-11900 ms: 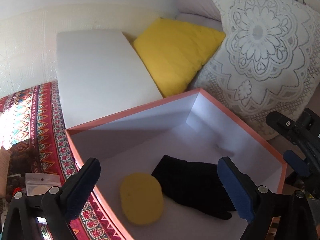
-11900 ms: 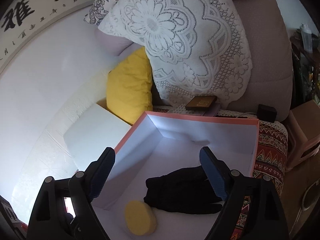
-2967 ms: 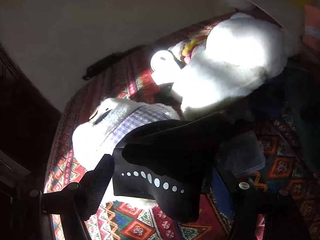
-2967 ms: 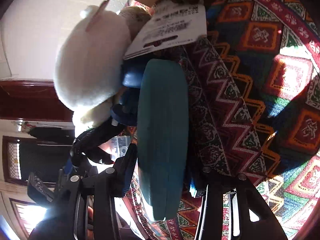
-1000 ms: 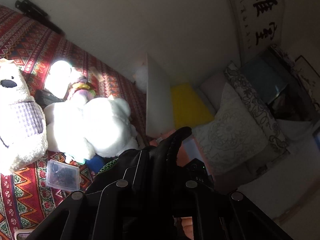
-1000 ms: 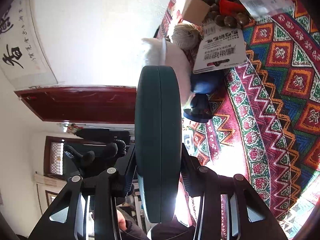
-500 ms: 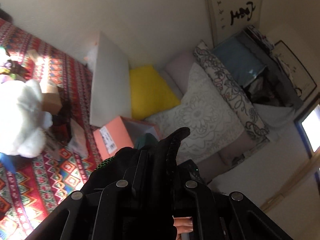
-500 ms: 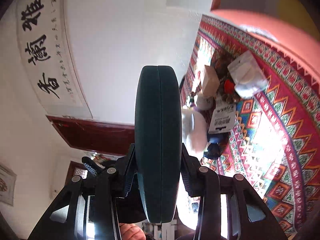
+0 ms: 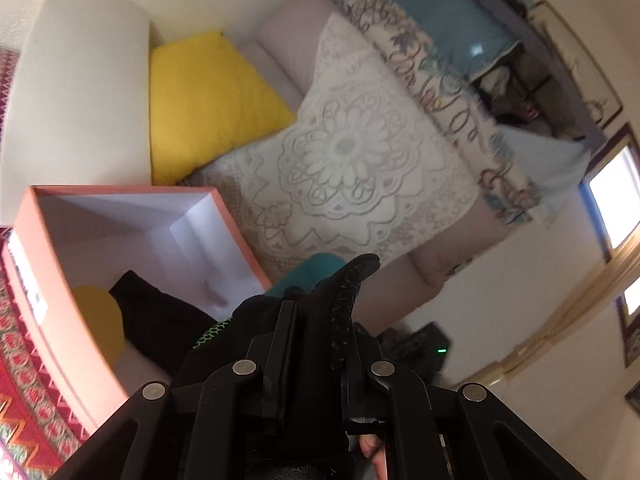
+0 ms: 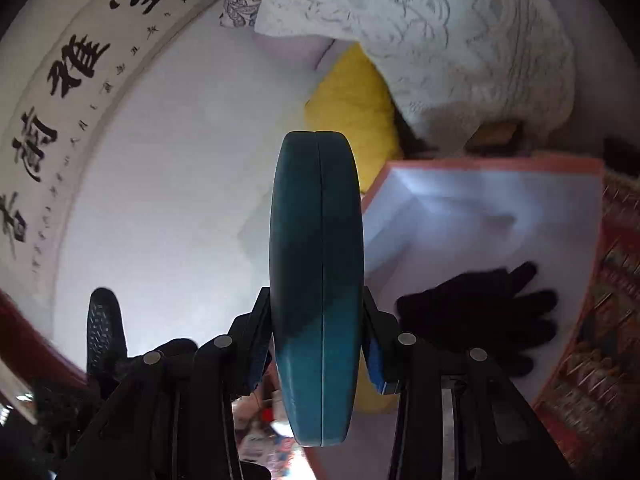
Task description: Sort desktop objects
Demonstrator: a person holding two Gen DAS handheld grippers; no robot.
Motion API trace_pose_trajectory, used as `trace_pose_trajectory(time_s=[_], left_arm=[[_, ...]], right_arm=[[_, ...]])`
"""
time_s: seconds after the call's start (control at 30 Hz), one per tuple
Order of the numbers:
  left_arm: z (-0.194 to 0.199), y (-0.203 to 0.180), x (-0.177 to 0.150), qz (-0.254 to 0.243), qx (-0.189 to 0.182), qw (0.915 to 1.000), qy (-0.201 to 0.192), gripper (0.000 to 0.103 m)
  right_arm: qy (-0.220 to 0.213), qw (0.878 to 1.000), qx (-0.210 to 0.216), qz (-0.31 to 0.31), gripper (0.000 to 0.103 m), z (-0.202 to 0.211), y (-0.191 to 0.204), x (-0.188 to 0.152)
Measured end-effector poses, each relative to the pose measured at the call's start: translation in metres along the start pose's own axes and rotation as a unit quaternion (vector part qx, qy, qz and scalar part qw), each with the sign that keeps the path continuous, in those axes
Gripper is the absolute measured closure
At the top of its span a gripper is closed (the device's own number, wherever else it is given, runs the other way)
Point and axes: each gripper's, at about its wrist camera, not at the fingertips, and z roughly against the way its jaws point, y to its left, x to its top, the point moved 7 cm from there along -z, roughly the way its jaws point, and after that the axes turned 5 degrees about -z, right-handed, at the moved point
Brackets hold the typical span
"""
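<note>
Since half a second ago both views have swung off the patterned cloth and the plush toys toward the sofa corner, and the pink box (image 9: 44,248) now lies close below both tools.

The lace-covered cushion (image 9: 348,160) fills the middle of the left wrist view, with the yellow cushion (image 9: 200,100) beside it and a white panel (image 9: 76,92) leaning against the wall at the left. The pink box stands open on the red patterned cloth (image 9: 24,400), its white inside bare at the far end. In it lie a black glove (image 10: 480,312), fingers spread toward the box's right wall, and a yellow round pad (image 9: 98,320) next to the glove at the near wall.

The right tool (image 10: 318,344) is clamped on a teal disc case (image 10: 316,280) held on edge, its seam upright, above the near left part of the box. The left tool (image 9: 316,332) is pressed together on a second black glove (image 9: 352,280), one finger of which curls up past the tips; it hangs just outside the box's near corner.
</note>
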Motion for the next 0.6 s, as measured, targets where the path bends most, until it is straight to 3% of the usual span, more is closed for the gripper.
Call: trace_pose_trajectory(time_s=[0.17, 0.2, 0.23, 0.27, 0.3, 0.33, 0.37, 0.5, 0.6], left_arm=[[-0.061, 0.018, -0.005, 0.008, 0.034, 0.9988, 0.036, 0.087], [-0.068, 0.023, -0.006, 0.011, 0.044, 0.9982, 0.039, 0.064], [-0.073, 0.027, -0.007, 0.017, 0.052, 0.9978, 0.039, 0.032], [-0.075, 0.031, -0.006, 0.025, 0.060, 0.9974, 0.033, 0.020], [-0.076, 0.034, -0.005, 0.032, 0.067, 0.9969, 0.025, 0.008], [-0.073, 0.035, -0.004, 0.033, 0.072, 0.9967, 0.015, 0.006], [-0.072, 0.037, -0.003, 0.032, 0.080, 0.9962, 0.009, 0.006], [-0.062, 0.044, -0.003, 0.030, 0.108, 0.9937, -0.005, 0.006], [-0.046, 0.045, -0.009, 0.025, 0.131, 0.9911, -0.009, 0.006]], right_arm=[[-0.033, 0.991, -0.123, 0.049, 0.061, 0.006, -0.027, 0.037], [-0.039, 0.987, -0.147, 0.058, 0.059, 0.007, -0.032, 0.044], [-0.046, 0.982, -0.172, 0.068, 0.056, 0.009, -0.038, 0.052], [-0.056, 0.977, -0.191, 0.074, 0.053, 0.013, -0.041, 0.058], [-0.070, 0.973, -0.208, 0.076, 0.037, 0.017, -0.044, 0.061], [-0.084, 0.968, -0.224, 0.078, 0.022, 0.022, -0.046, 0.065], [-0.101, 0.964, -0.234, 0.081, 0.019, 0.029, -0.047, 0.069], [-0.142, 0.956, -0.239, 0.089, 0.017, 0.050, -0.042, 0.078], [-0.144, 0.958, -0.231, 0.087, 0.017, 0.048, -0.038, 0.073]])
